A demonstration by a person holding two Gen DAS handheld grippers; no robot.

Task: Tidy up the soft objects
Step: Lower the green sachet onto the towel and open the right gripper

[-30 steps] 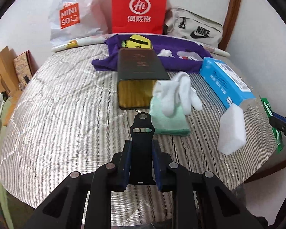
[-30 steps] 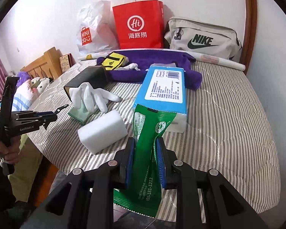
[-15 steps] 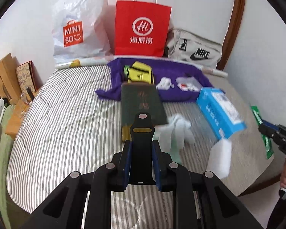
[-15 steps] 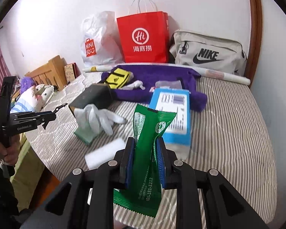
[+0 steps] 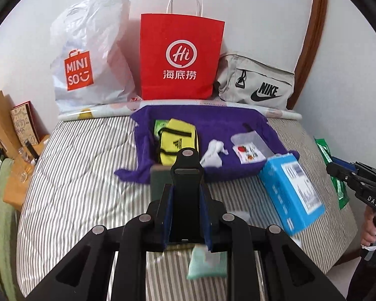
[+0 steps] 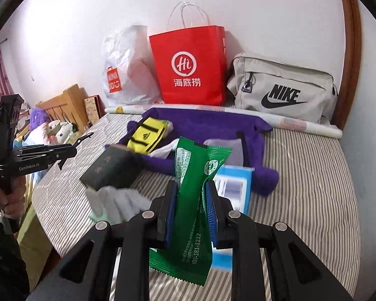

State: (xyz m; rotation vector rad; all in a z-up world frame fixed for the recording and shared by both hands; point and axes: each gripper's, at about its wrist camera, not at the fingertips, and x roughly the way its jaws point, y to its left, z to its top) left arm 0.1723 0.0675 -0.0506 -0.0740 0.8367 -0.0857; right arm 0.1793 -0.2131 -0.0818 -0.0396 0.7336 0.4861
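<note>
Bed with grey-and-white striped quilt (image 5: 75, 175): work surface, cluttered across its near half.

Spread purple cloth (image 5: 213, 123), at the far end of the bed: judged to be the collection area. Already loaded with:
- yellow fabric pouch with black straps (image 5: 178, 135)
- crumpled white fabric piece (image 5: 213, 153)
- clear plastic packet with a printed label (image 5: 248, 148)

Off the cloth, judged not yet sorted:
- blue rectangular tissue pack (image 5: 290, 188), just beside the cloth's near right corner
- dark green rectangular box (image 6: 107, 168), by the cloth's near left edge
- folded mint-green cloth (image 5: 205, 263), near the bed's front edge
- white gloves (image 6: 127, 200), blurred, by the mint-green cloth

Green foil sachet (image 6: 195, 188): upright, lifted clear of the quilt, clamped between the pads of the right tongs (image 6: 191, 185).

Left tongs (image 5: 186, 188): closed on a flat black bar with a round rivet (image 5: 186, 165); purpose of the bar not identifiable.

Progress estimate: roughly half. Remaining: placement of the sachet, then transfer of the soft items listed above.
</note>
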